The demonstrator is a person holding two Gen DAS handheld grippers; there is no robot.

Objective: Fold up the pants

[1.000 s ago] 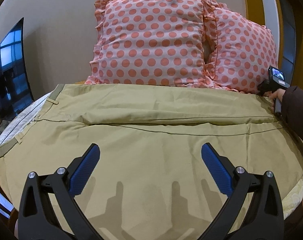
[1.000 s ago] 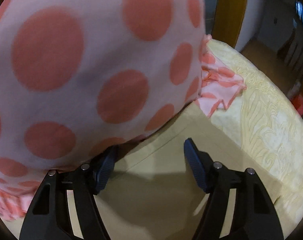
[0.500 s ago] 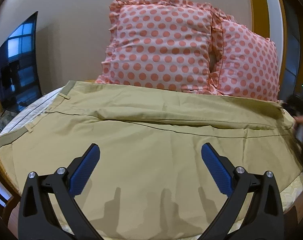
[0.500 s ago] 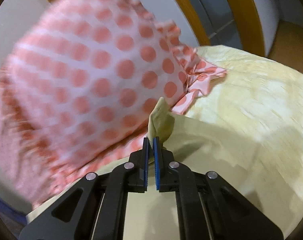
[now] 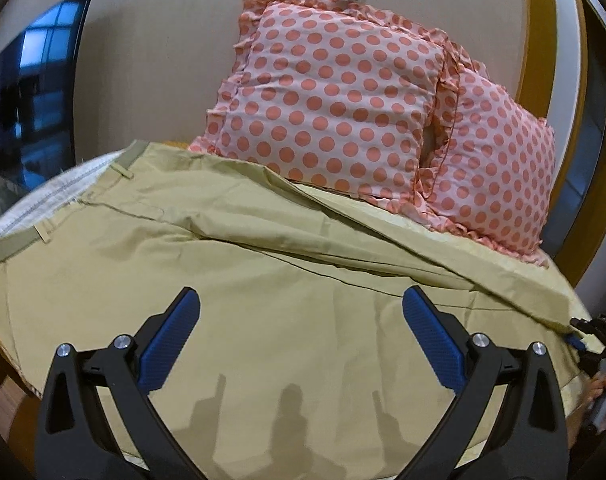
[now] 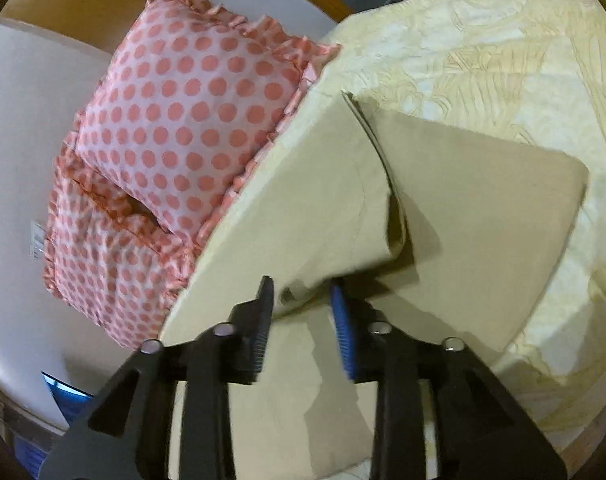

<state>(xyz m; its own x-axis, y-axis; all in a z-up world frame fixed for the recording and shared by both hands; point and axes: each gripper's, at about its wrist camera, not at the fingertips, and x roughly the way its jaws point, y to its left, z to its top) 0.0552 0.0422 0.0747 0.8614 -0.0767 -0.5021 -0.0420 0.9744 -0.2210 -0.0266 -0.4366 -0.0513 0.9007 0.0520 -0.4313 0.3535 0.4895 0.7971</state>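
Note:
Khaki pants (image 5: 231, 280) lie spread across the bed, waistband (image 5: 7, 248) at the left, legs running right. My left gripper (image 5: 301, 336) hovers wide open and empty above the near leg. My right gripper (image 6: 301, 320) has its jaws partly apart, with the hem corner of the far leg (image 6: 343, 220) between them, lifted and pulled over the near leg (image 6: 483, 216). It also shows at the right edge of the left wrist view (image 5: 595, 340).
Two pink polka-dot pillows (image 5: 335, 104) lean on the wall behind the pants. The cream patterned bedspread (image 6: 503, 48) extends beyond the hems. A dark screen (image 5: 31, 100) stands at the left. The bed's edge runs below the left gripper.
My right gripper closed on the far leg's hem, carried it away from the pillows toward the near side, and its jaws have now parted. The left gripper stayed open and tilted.

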